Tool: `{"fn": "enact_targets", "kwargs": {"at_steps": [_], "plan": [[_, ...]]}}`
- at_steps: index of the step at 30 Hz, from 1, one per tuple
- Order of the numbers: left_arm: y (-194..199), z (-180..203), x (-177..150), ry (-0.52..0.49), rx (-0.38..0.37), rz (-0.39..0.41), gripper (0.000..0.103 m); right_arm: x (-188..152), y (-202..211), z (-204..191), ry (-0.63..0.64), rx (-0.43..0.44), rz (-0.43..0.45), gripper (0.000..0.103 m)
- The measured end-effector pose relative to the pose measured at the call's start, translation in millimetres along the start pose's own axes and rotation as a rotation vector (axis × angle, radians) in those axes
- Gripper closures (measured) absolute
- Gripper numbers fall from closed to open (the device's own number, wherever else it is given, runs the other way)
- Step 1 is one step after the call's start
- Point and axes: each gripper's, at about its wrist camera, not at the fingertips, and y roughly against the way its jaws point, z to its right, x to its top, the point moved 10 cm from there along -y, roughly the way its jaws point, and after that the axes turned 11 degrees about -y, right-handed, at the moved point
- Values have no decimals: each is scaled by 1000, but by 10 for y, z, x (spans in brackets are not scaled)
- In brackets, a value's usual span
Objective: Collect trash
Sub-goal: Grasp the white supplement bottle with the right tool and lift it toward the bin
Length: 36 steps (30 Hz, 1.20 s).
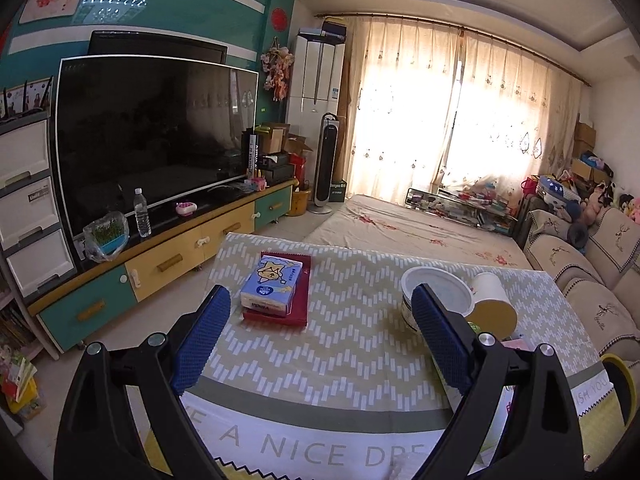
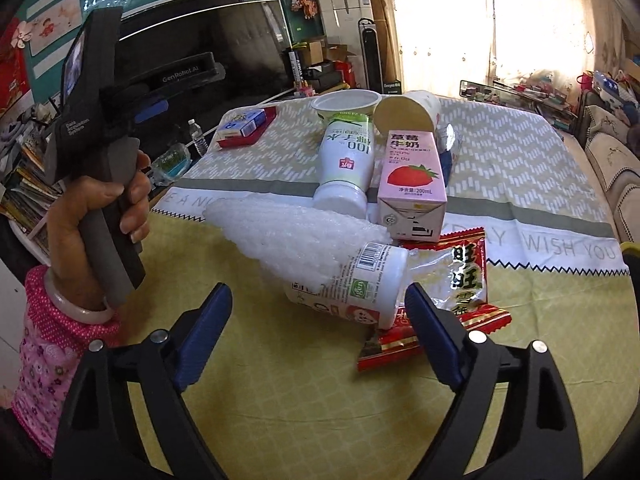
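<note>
Bench [image 2: 280, 400] with patterned yellow/green cloth fills both views; TV [image 1: 152, 136] on a low cabinet sits far left, curtained window far right.

Trash is clustered mid-bench, right of centre in the right wrist view:
- bubble wrap [image 2: 296, 236], crumpled, lying across the near white bottle [image 2: 360, 288], touching it. Bottle is on its side, base toward the camera.
- pink strawberry milk carton [image 2: 412, 184], lying flat, just beyond the near bottle.
- second white bottle [image 2: 344, 164] with green label, on its side, just left of the carton, touching it.
- red snack wrapper [image 2: 460, 280], flat, partly under the near bottle, right of it.
- paper cup [image 2: 408, 116] tipped on its side, far of the carton; white tub [image 2: 344, 104] upright just left of it.
- foil scrap [image 2: 448, 138], small, right of the carton's far end.

Far left on the bench: tissue pack [image 1: 272, 284] on top of a red tray [image 1: 296, 308], well apart from the trash.

Right tongs [image 2: 316, 312]: wide open, holding nothing. Hovering just near of the near bottle; right finger [image 2: 432, 344] overlaps the snack wrapper in view, contact unclear.

Left tongs [image 1: 320, 332]: wide open, nothing held, above bare cloth. Tub [image 1: 440, 292] and cup [image 1: 492, 300] sit just beyond its right finger. Left hand [image 2: 100, 216] grips the handle, held up at the left bench edge.
</note>
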Motion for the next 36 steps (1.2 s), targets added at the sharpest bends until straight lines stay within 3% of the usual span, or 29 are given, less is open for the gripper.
{"fn": "enact_targets", "kwargs": {"at_steps": [10,15,20,25,32,36], "plan": [[3,40,-11,-1,-5,-7,12,0,-291,19,-53,-96,-15,16],[-4,77,-21,-3,-14,-9,12,34,-251,65,-66,-96,11,21],[-11,82,-28,-4,-13,-11,12,9,-73,21,-35,-46,4,21],[-23,87,-44,-2,-15,-15,12,-31,189,-87,-1,63,-5,21],[-59,119,-86,-14,-13,-27,12,107,613,-96,-18,179,56,21],[-81,138,-98,-22,-9,-35,12,230,811,30,-42,196,90,21]]}}
